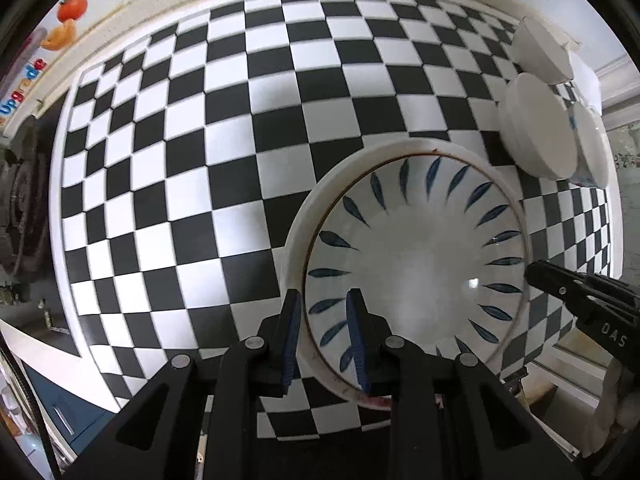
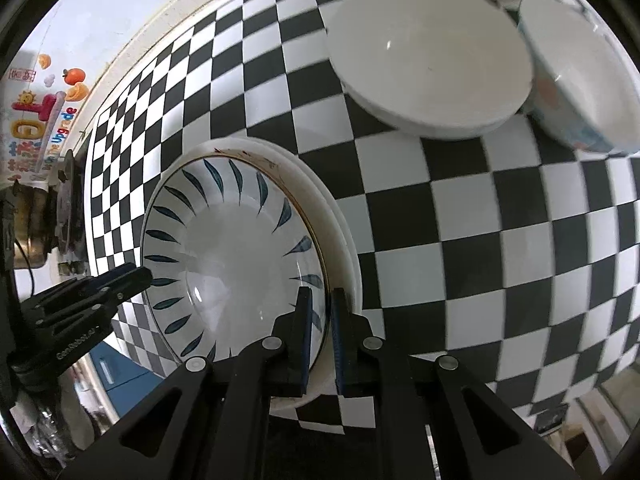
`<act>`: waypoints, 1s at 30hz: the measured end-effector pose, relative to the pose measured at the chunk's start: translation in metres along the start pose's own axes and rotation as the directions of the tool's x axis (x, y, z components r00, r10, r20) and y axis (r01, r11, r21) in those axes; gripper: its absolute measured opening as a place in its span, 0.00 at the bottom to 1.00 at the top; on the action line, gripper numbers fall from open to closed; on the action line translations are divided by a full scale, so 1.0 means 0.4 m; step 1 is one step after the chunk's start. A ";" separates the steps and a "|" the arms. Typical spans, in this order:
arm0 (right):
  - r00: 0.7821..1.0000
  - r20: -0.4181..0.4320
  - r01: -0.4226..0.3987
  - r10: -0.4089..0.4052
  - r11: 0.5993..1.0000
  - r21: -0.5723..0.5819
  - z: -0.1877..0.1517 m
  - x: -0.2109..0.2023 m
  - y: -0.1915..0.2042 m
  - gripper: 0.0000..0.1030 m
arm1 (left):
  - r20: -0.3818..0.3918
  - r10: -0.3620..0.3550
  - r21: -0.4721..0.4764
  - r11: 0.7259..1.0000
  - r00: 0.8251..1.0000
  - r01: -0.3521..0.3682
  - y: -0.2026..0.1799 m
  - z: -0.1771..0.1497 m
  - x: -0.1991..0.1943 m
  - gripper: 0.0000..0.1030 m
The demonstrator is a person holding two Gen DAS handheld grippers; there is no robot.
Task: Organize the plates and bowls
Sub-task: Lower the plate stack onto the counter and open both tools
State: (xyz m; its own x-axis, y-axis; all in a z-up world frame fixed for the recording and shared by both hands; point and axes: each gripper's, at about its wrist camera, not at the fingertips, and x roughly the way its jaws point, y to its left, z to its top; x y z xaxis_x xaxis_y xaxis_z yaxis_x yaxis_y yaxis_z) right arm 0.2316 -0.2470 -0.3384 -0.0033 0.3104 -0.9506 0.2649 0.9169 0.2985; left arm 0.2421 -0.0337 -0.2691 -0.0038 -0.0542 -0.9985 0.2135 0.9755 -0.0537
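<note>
A leaf-patterned bowl (image 1: 416, 276) is seen nested in a stack of white plates (image 1: 296, 248) on a black-and-white checkered cloth (image 1: 200, 160). The same bowl (image 2: 232, 248) sits left of centre in the right wrist view, with the plate rims (image 2: 340, 240) showing in layers along its right side.

The left gripper (image 1: 324, 340) is clamped on the stack's rim: one blue-padded finger lies inside the bowl, the other outside the plate edge, with the rims pinched between. In the right wrist view this gripper (image 2: 140, 276) reaches the bowl's left edge.

The right gripper (image 2: 320, 332) is closed on the opposite rim, one finger inside the bowl, one outside the plates. Its black tip (image 1: 536, 276) is visible at the bowl's right edge in the left wrist view.

Toward the far corner of the cloth, a shallow white bowl (image 2: 432, 64) is noted, touching a deeper bowl with blue and orange marks (image 2: 580, 80) just beside it. Another white dish (image 1: 540, 48) lies farther back.

Fruit stickers (image 1: 68, 20) are seen on the wall beyond the cloth.
</note>
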 end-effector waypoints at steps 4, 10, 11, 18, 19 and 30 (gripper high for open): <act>0.996 0.073 0.052 -0.048 0.997 -0.056 -0.027 -0.097 0.057 0.12 | 0.060 -0.011 0.011 1.000 0.998 0.011 -0.002 -0.034 -0.100 0.21; 0.983 0.168 0.091 -0.072 0.989 -0.113 -0.095 -0.249 0.144 0.12 | 0.132 -0.037 0.027 0.999 0.991 0.034 0.011 -0.094 -0.239 0.21; 0.982 0.177 0.094 -0.073 0.989 -0.118 -0.105 -0.268 0.151 0.12 | 0.141 -0.040 0.030 0.999 0.989 0.036 0.014 -0.104 -0.262 0.21; 0.975 0.213 0.096 -0.063 0.985 -0.147 -0.195 -0.368 0.207 0.12 | 0.161 -0.088 0.059 0.995 0.983 0.080 0.012 -0.151 -0.356 0.21; 0.975 0.215 0.097 -0.063 0.984 -0.151 -0.208 -0.379 0.217 0.12 | 0.163 -0.093 0.062 0.995 0.982 0.084 0.012 -0.159 -0.365 0.21; 0.964 0.256 0.113 -0.069 0.981 -0.159 -0.282 -0.463 0.272 0.13 | 0.209 -0.113 0.070 0.992 0.971 0.100 0.029 -0.218 -0.434 0.30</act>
State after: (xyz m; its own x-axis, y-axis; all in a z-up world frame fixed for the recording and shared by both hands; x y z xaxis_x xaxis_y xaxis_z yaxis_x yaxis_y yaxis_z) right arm 0.1521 -0.1762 -0.1204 0.2258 0.1713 -0.9590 0.1058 0.9743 0.1989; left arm 0.1601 0.0057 -0.0972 0.1764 -0.2075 -0.9622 0.2802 0.9477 -0.1529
